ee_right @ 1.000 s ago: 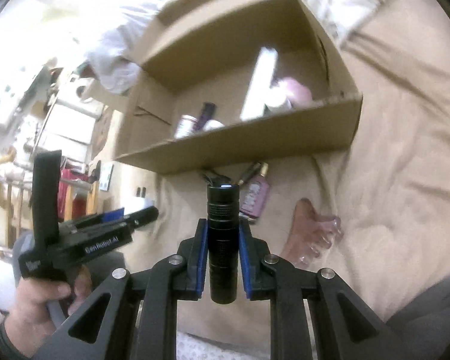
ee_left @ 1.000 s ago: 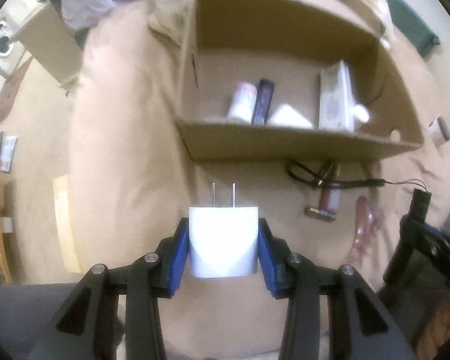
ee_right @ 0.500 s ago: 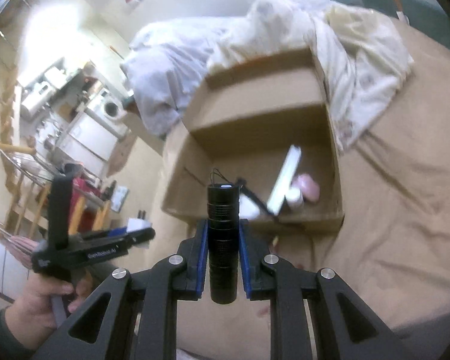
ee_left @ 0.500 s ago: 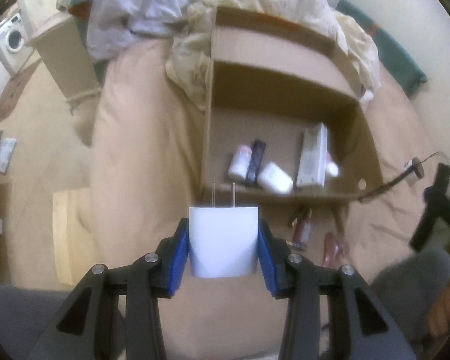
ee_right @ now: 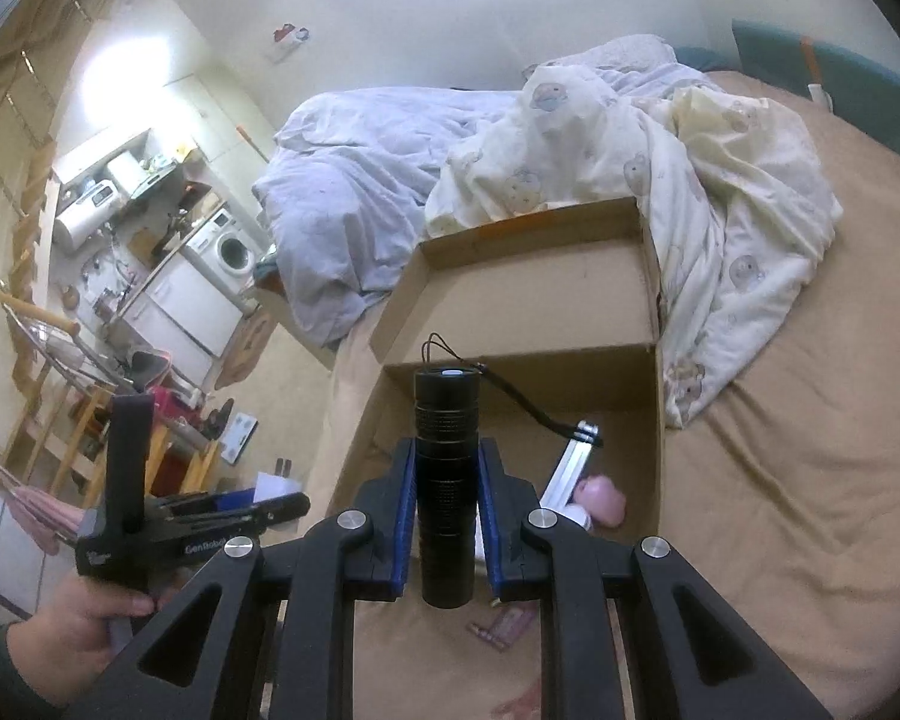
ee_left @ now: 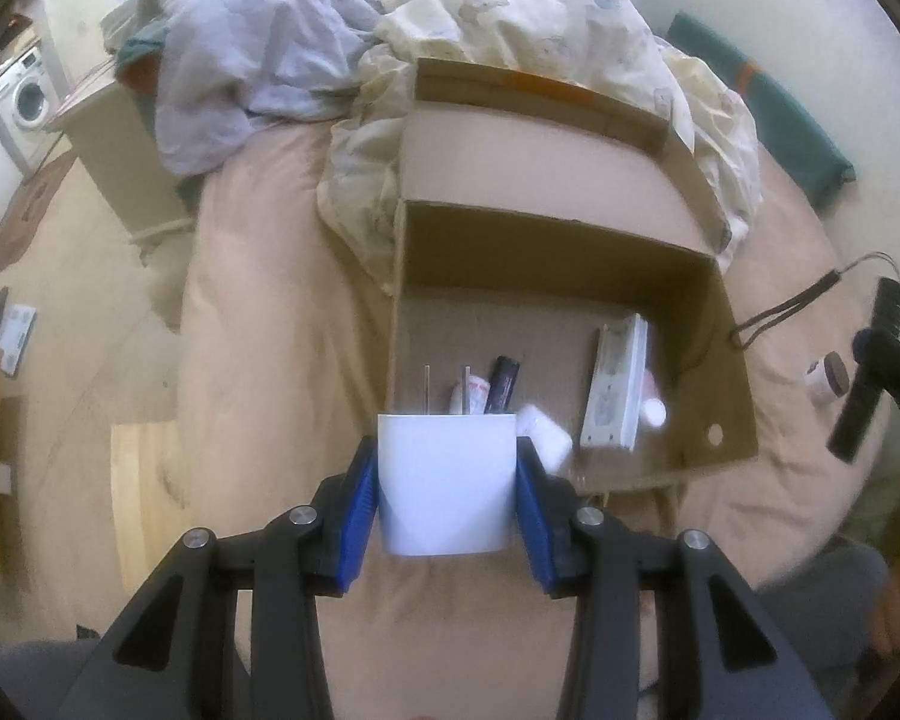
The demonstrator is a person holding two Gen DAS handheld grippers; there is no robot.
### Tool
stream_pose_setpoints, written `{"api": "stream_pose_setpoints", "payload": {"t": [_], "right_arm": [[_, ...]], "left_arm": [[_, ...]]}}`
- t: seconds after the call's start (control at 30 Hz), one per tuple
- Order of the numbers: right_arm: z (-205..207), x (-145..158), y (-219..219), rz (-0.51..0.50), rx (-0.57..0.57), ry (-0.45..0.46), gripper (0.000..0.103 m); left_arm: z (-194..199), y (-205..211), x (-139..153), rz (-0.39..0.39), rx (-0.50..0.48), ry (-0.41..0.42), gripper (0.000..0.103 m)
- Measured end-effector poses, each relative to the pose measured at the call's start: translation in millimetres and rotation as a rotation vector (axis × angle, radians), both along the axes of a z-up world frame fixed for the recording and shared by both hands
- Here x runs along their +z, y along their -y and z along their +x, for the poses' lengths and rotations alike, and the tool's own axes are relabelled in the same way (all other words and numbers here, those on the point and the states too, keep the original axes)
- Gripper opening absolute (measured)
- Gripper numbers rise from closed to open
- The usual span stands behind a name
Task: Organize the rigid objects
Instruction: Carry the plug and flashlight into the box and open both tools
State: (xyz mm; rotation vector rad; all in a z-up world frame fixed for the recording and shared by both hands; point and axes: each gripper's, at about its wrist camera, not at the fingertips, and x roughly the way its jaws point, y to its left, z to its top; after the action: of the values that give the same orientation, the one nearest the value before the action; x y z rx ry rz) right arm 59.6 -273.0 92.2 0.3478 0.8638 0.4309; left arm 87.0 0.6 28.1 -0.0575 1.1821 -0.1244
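The left gripper [ee_left: 447,495] clamped a white plug-in charger [ee_left: 447,483] between its blue pads, prongs pointing toward the far side. The right gripper [ee_right: 447,516] was closed on a black flashlight [ee_right: 446,480], held upright with its wrist strap [ee_right: 528,405] trailing to the right. Both hung above the near edge of an open cardboard box [ee_left: 723,324] on the tan bedsheet [ee_left: 258,312]. Inside the box lay a white carton [ee_left: 615,390], a dark tube [ee_left: 502,383] and a white bottle [ee_left: 543,435]. Crumpled bedding [ee_right: 690,180] lay beyond the box.

White charger [ee_left: 447,483], black flashlight [ee_right: 446,480], brown cardboard box [ee_left: 726,324], cream quilt [ee_right: 720,180] with, apparently, bear prints.
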Motion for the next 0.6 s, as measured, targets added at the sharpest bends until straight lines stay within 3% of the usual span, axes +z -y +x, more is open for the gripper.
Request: {"api": "stream_pose_setpoints", "payload": {"t": [0.37, 0.6], "right_arm": [[44.5, -86.0, 5.1, 0.014, -0.084, -0.147, 0.021], [52.7, -121.7, -0.6, -0.100, -0.085, -0.252, 0.021]], "left_arm": [[42.5, 41.9, -42.6, 0.077, -0.066, -0.025, 0.039], [53.6, 62.5, -66.0, 0.092, -0.103, -0.023, 0.039]]}}
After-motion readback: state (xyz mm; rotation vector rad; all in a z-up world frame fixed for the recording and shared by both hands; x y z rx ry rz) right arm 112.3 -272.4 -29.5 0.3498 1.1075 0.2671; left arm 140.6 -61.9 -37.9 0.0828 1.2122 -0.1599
